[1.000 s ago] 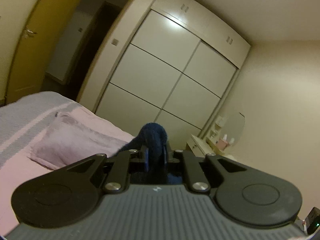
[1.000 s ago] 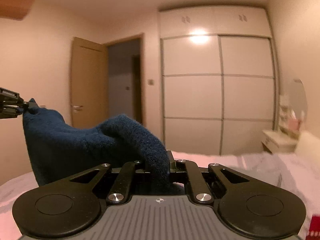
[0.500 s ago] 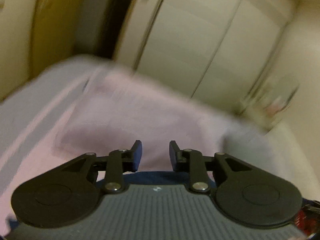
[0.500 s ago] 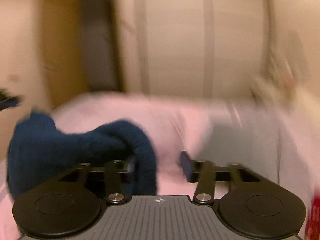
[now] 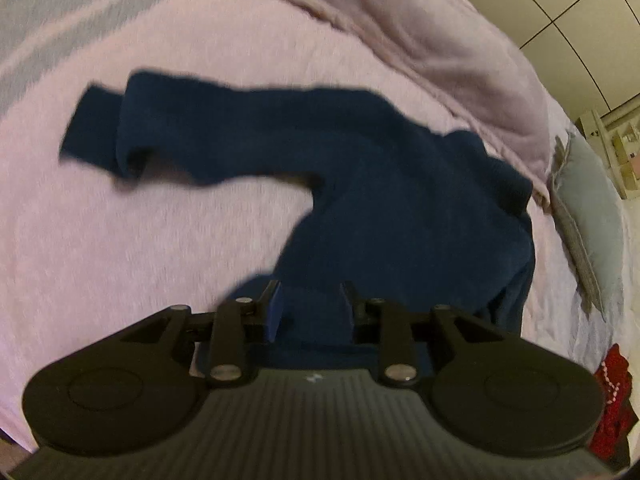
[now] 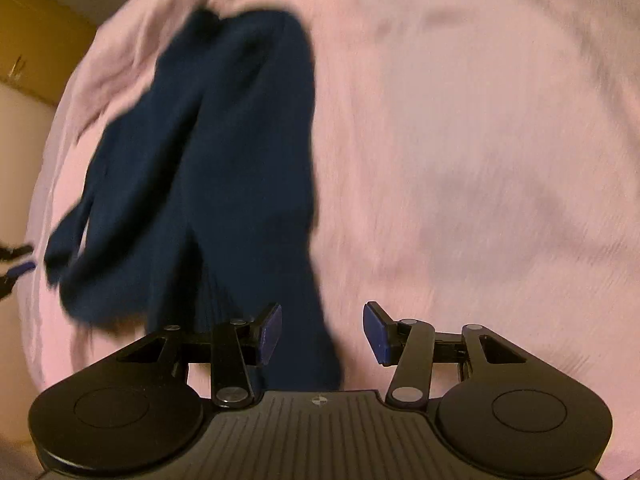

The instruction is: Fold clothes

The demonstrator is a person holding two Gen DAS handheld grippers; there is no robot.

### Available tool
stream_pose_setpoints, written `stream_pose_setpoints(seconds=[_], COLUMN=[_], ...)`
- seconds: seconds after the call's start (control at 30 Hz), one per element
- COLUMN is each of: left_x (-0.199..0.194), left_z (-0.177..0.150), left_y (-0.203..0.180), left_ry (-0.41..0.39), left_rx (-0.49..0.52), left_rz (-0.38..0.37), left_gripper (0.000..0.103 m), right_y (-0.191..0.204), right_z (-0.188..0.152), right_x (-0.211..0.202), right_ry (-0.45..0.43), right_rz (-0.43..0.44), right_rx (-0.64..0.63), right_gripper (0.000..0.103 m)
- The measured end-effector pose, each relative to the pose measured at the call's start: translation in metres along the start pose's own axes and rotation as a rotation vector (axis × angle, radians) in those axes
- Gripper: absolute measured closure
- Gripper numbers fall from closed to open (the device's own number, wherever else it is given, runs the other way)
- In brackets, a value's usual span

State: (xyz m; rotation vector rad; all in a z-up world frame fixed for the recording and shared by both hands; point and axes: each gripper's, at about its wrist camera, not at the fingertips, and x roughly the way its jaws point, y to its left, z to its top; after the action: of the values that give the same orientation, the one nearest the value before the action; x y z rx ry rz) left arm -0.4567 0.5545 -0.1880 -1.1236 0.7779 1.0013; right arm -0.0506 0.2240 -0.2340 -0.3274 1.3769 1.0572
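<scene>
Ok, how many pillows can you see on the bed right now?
2: a pink pillow along the bed's far side above the navy sweater, and a grey pillow at the right edge. Others may lie out of view.

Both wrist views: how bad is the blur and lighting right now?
Left wrist: mild smear on the navy sweater, sleeve edges soft; gripper body sharp. Right wrist: heavier streaking across sweater and pink bedspread. Both dim, warm-tinted, fisheye-bent.

Ahead of your left gripper's [image 5: 310, 308] jaws, the navy sweater's [image 5: 360, 184] sleeve end is smeared by blur, and its near hem is hidden under the gripper body. Right of those jaws, a red item [image 5: 612, 404] is cut off by the frame edge, too little showing to identify.
</scene>
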Motion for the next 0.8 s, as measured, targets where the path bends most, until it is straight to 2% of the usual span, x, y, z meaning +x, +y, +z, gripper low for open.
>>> stream_pose_setpoints(seconds=[0.2,0.23,0.27,0.33,0.47,0.57,0.63,0.67,0.7,0.73,0.77,0.8], left_x=[0.014,0.016,0.019,0.016,0.005,-0.003,-0.006,-0.007,-0.007,-0.008,-0.008,-0.007], left_z=[-0.016,-0.019,-0.020,-0.022,-0.025,-0.027,-0.029,-0.031,-0.033,-0.036,-0.040,-0.045], left_y=[0.007,0.008,0.008,0.009,0.014,0.022,0.028,0.031,0.034,0.036,0.038,0.042], left_ry=[-0.017,-0.013,-0.007,-0.012,-0.026,-0.033,-0.029,-0.023,-0.018,-0.015,-0.014,-0.008], left_rx=[0.001,0.002,0.005,0.016,0.032,0.043,0.048,0.048,0.050,0.055,0.061,0.061], left_rz=[-0.020,-0.019,-0.014,-0.006,0.003,0.016,0.028,0.035,0.038,0.038,0.039,0.043], left_gripper=[0.078,0.078,0.078,0.078,0.078,0.078,0.078,0.078,0.076,0.075,0.075,0.074], right_y=[0.002,0.002,0.003,0.002,-0.006,-0.031,-0.057,-0.068,-0.076,-0.081,-0.084,-0.086], right_z=[-0.033,-0.039,-0.044,-0.050,-0.025,0.005,0.025,0.032,0.037,0.037,0.028,0.019], right_x=[0.040,0.047,0.053,0.056,-0.015,-0.072,-0.093,-0.099,-0.102,-0.105,-0.106,-0.107], right_ry=[0.066,0.077,0.088,0.086,-0.092,-0.274,-0.365,-0.368,-0.358,-0.365,-0.395,-0.422], right_rz=[0.001,0.001,0.001,-0.020,-0.230,-0.543,-0.733,-0.744,-0.712,-0.645,-0.530,-0.415], right_rx=[-0.047,-0.054,-0.062,-0.091,-0.240,-0.306,-0.269,-0.220,-0.161,-0.101,-0.040,0.021], right_gripper=[0.055,0.078,0.093,0.094,0.095,0.094,0.093,0.083,0.073,0.053,0.047,0.046])
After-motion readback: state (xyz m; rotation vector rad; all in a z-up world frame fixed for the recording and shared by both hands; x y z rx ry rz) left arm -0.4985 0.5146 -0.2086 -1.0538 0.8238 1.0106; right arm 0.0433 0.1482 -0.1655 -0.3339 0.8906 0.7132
